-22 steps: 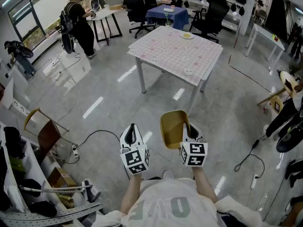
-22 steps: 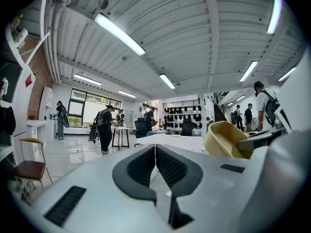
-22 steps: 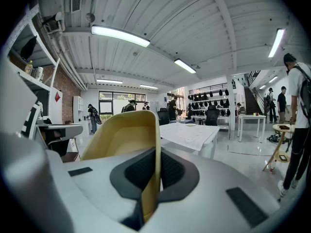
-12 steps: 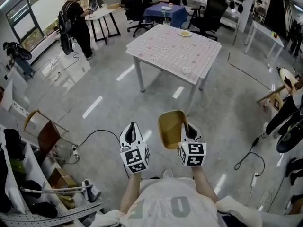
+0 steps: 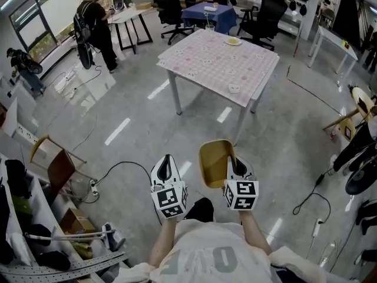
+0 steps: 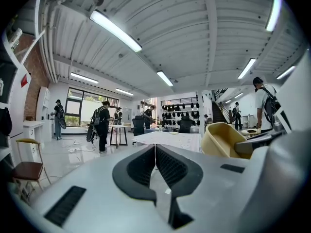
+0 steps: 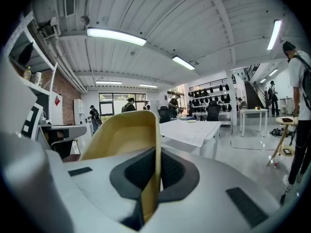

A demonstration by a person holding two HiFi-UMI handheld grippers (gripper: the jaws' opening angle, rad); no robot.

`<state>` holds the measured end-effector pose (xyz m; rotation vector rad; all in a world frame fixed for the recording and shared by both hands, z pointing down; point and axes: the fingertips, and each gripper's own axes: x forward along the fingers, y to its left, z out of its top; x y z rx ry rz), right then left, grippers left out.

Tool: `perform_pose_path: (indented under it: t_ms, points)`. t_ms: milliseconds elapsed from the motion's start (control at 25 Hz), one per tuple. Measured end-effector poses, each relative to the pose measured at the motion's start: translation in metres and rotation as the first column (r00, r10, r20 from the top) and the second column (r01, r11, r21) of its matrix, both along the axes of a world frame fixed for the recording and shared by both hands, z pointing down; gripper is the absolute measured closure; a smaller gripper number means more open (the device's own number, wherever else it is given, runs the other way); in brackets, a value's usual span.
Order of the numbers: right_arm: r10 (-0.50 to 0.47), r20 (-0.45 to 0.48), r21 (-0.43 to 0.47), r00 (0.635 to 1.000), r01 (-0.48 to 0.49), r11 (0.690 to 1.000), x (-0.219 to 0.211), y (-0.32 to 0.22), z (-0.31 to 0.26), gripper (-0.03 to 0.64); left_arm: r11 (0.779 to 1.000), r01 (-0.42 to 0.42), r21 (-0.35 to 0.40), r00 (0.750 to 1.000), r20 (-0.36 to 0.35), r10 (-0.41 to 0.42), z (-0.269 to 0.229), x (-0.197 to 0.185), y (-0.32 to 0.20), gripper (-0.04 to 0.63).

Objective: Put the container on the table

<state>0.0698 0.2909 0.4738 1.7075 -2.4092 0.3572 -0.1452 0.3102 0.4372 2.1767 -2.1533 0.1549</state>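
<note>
A yellow container [image 5: 213, 163] hangs in the air in front of me, held by its right wall in my right gripper [image 5: 236, 165], which is shut on it. In the right gripper view the container [image 7: 124, 137] fills the left of the jaws, its wall pinched between the dark pads. My left gripper [image 5: 166, 168] floats beside it on the left, shut with nothing in it; its pads [image 6: 155, 165] meet. The container [image 6: 221, 139] shows at the right of the left gripper view. The table [image 5: 221, 63] with a pink patterned cloth stands ahead across the floor.
On the table sit a small white dish [image 5: 234, 88], a yellow plate [image 5: 233, 41] and a glass [image 5: 210, 28]. A person [image 5: 94, 31] stands at a side table far left. Office chairs [image 5: 265, 16] stand behind. A folding chair [image 5: 56, 161] and cables [image 5: 118, 170] lie at the left.
The table has shifted slightly in the head view as I walk; a dark shoe now shows below the grippers. Both grippers keep their pose and the container stays held.
</note>
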Motion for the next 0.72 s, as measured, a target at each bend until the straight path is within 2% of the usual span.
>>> perform_pose_path:
  t_ms: [200,320,480,720]
  points:
    - [-0.004,0.001,-0.009,1.0,0.004,1.0,0.003,-0.02,0.004,0.588,1.0,0.028,-0.011,0.999,-0.015,-0.028,0.006,-0.006,-0.021,0.566]
    - [-0.017,-0.007,0.006,1.0,0.017,1.0,0.005,-0.036,0.002,0.586,1.0,0.015,0.001,1.0,-0.027,-0.015,0.009,0.0,-0.045,0.566]
    - [-0.017,-0.018,0.025,1.0,0.017,1.0,0.007,-0.077,-0.002,0.586,1.0,-0.013,0.024,1.0,-0.024,0.014,0.004,0.009,-0.092,0.566]
    - [0.052,0.031,0.082,0.998,-0.054,0.995,0.011,-0.156,-0.021,0.586,0.996,-0.045,0.073,0.999,0.016,0.044,-0.018,0.006,-0.174,0.566]
